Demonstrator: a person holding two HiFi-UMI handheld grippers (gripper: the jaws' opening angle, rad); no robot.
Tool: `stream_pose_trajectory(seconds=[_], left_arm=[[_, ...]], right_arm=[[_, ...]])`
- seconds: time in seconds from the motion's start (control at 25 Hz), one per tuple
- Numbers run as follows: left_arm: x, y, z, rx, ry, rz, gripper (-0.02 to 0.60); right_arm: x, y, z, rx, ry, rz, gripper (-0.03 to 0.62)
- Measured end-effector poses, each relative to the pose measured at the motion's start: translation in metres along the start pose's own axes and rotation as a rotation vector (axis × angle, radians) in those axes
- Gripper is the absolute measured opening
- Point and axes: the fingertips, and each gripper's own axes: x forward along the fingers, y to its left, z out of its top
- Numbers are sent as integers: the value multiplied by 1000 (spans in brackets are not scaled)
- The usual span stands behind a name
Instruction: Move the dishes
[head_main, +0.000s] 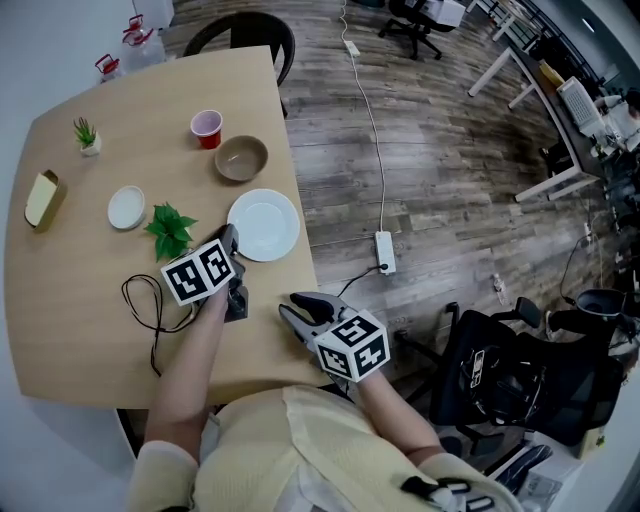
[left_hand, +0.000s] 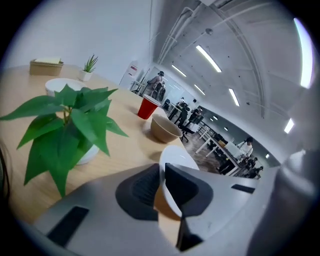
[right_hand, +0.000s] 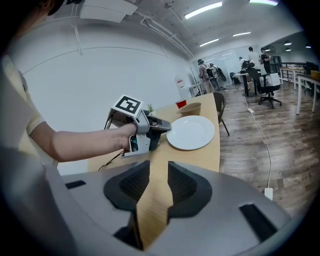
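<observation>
Head view puts the round white ceramic plate at frame centre, on the pale wooden table near its right edge; the left gripper is clenched on the plate's left rim; the right gripper hangs released and empty at lower centre; I judge nothing relocated yet; tan bowl, red cup and small white dish sit untouched.

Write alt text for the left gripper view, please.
The left gripper is shut on the rim of a white plate on a wooden table. Nearby stand a brown bowl, a red cup and a green plant.
</observation>
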Motion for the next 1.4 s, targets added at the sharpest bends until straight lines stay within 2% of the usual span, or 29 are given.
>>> stream_pose_trajectory(seconds=[0.24,0.4,0.56,0.76,0.88,1.16,1.4], left_arm=[[13,6,0,172,109,102,32],[20,7,1,312,174,121,34],[23,7,5,433,182,143,34],[24,5,8,632,114,201,34],[22,7,9,656,79,217,34],[2,-6,30,620,-54,169,34],[-22,-22,35,639,-70,110,34]], right_arm=[[-3,-2,-2,3,-5,-2,124],[-6,-3,-4,8,-6,-4,123],[-7,-5,-7,15,-3,-5,123],[-7,-7,-5,17,-7,-9,123],[-6,-7,-3,15,-10,-8,123],[-2,-3,2,5,-12,-2,124],[0,0,7,-3,-21,-8,124]])
